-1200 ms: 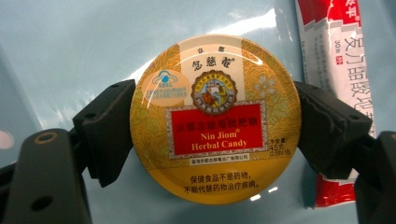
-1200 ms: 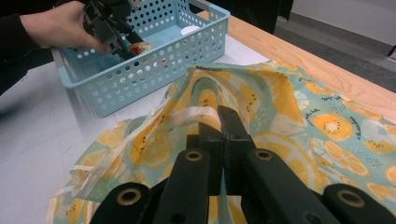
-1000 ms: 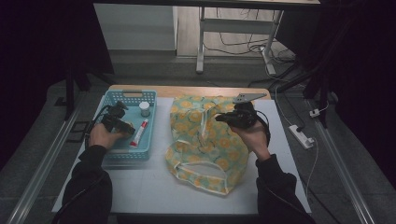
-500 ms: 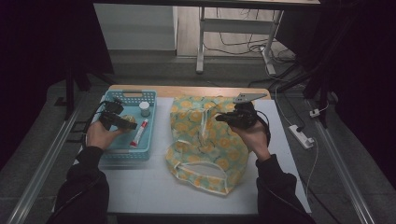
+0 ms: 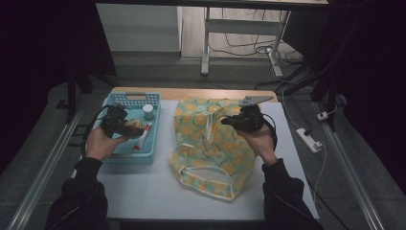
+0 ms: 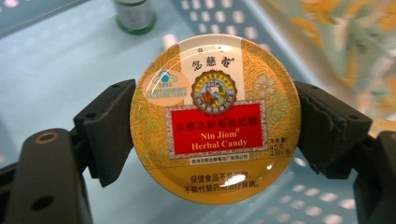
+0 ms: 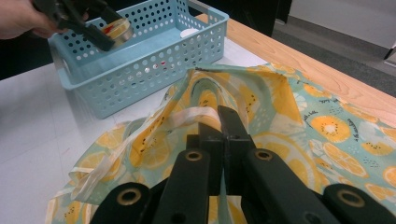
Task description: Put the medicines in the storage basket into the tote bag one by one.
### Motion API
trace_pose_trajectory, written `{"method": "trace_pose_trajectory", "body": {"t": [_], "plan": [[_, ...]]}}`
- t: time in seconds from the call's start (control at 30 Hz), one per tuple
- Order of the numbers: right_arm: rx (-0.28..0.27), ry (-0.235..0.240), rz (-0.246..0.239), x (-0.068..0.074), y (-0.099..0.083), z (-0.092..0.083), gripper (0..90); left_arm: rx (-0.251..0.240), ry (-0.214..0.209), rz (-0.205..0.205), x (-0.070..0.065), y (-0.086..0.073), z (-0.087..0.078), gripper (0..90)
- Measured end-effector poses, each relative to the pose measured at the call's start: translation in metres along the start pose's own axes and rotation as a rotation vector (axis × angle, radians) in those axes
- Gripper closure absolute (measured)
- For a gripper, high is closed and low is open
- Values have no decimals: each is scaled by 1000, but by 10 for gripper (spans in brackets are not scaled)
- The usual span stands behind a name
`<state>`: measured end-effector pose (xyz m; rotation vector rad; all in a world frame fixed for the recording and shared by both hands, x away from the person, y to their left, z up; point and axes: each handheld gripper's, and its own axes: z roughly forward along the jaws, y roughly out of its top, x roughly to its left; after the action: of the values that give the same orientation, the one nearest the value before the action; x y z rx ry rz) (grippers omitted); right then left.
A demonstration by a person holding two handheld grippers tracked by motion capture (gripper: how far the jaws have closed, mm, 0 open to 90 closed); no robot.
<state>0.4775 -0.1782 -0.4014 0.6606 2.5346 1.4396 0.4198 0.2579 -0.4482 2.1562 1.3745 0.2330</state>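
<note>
Holding tube [image 5: 142,137] and bottle [image 5: 148,111] — blue basket [image 5: 128,154], candy tin [image 6: 215,116] lifted above

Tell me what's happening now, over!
Left gripper clamps the candy tin above the blue basket. Right gripper pinches the fruit-print bag. Nothing between tin and bag.

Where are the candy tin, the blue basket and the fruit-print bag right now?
candy tin [image 6: 215,119], left gripper view, on its red label.
blue basket [image 7: 154,65], right gripper view, on its perforated side wall.
fruit-print bag [image 5: 225,148], high view, on the middle of its cloth.
</note>
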Motion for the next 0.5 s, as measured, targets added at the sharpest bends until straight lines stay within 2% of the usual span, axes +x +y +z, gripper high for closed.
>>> {"method": "trace_pose_trajectory", "body": {"t": [0.33,0.5], "plan": [[-1,1,1,0,0,0,900,-26,-62,84,-35,-1,-10,206],[-2,1,2,0,0,-1,900,-20,-90,130,-54,-2,-9,206]]}}
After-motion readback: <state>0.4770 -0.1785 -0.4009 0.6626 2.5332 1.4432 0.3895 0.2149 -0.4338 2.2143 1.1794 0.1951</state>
